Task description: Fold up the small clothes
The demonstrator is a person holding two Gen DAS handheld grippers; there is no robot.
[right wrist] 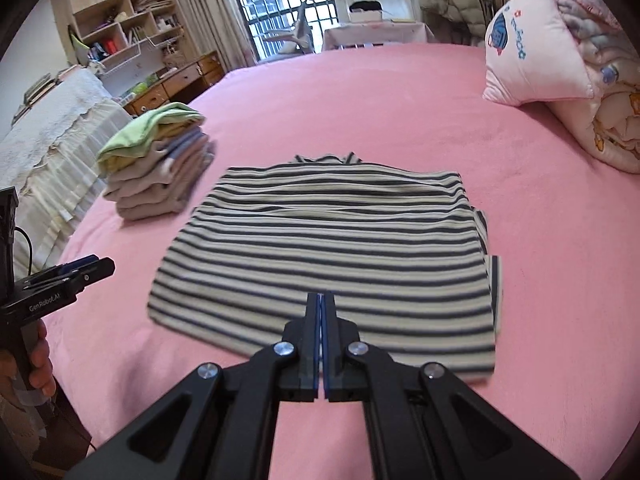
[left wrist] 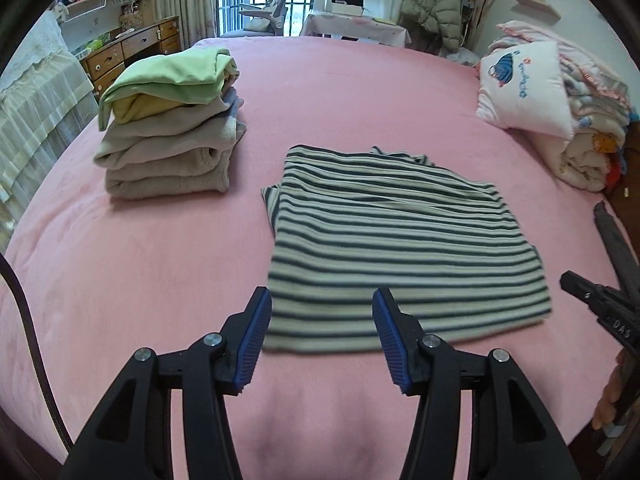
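Pink fleece covers the wide bed [left wrist: 340, 92], and everything sits on it. Over at the left lies a neat stack of folded clothes [left wrist: 168, 128], beige and grey pieces below with a yellow one and a pale green one on top. Just beside that pile, toward the middle of the bed, the cream and navy striped shirt [left wrist: 400, 248] lies flat, already folded to a rough rectangle with its collar at the far end and a bit of sleeve peeking out along one side edge.

At the shirt's near hem the left gripper [left wrist: 322, 300] hangs with its blue-padded fingers spread wide, gripping nothing, one finger past the shirt's left corner and the other over the stripes. To its right, the right gripper [right wrist: 321, 300] has its two fingers pressed flat together over the middle of the near hem; nothing shows between the pads, though whether the tips pinch any cloth I cannot tell.

Far right, a pink embroidered pillow [left wrist: 524, 88] leans against a rolled printed quilt [left wrist: 592, 128].
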